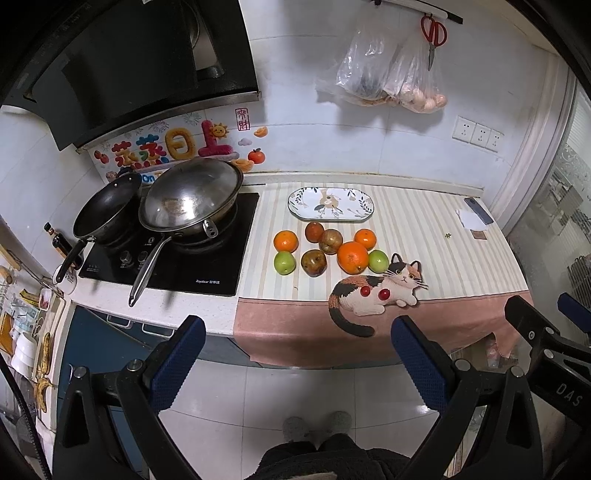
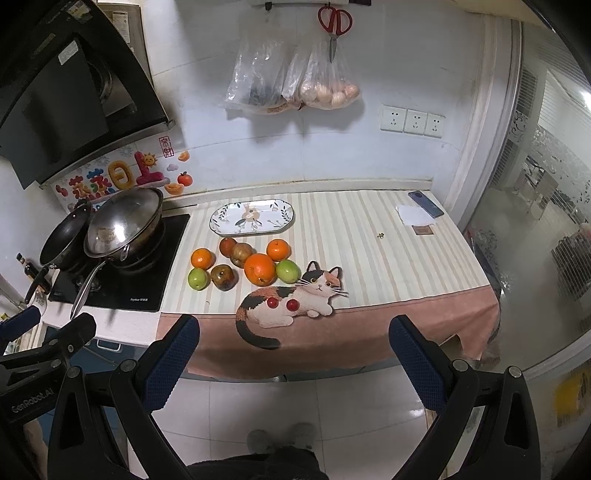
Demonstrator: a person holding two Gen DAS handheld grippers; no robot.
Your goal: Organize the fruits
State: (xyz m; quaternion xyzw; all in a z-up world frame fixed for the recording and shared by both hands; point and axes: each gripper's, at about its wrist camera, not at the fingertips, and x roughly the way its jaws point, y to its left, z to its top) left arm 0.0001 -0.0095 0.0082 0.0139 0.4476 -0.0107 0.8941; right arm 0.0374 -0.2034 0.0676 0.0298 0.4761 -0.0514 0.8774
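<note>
Several fruits lie in a cluster on the striped cloth: a large orange (image 1: 352, 257) (image 2: 260, 269), two smaller oranges (image 1: 285, 241) (image 1: 365, 239), two green apples (image 1: 284, 262) (image 1: 378, 261) and brown-red fruits (image 1: 313, 263) (image 1: 330, 241). An empty oval patterned plate (image 1: 330, 204) (image 2: 252, 217) sits just behind them. My left gripper (image 1: 297, 330) and right gripper (image 2: 293, 328) are both open and empty, held in front of the counter edge, well short of the fruit. The right gripper also shows at the right edge of the left wrist view (image 1: 546, 310).
A stove (image 1: 173, 254) with a lidded wok (image 1: 190, 201) and a black pan (image 1: 107, 212) stands left of the fruit. A phone (image 2: 425, 204) and paper (image 2: 413, 214) lie at the counter's back right. Bags (image 2: 291, 79) and scissors (image 2: 334, 26) hang on the wall.
</note>
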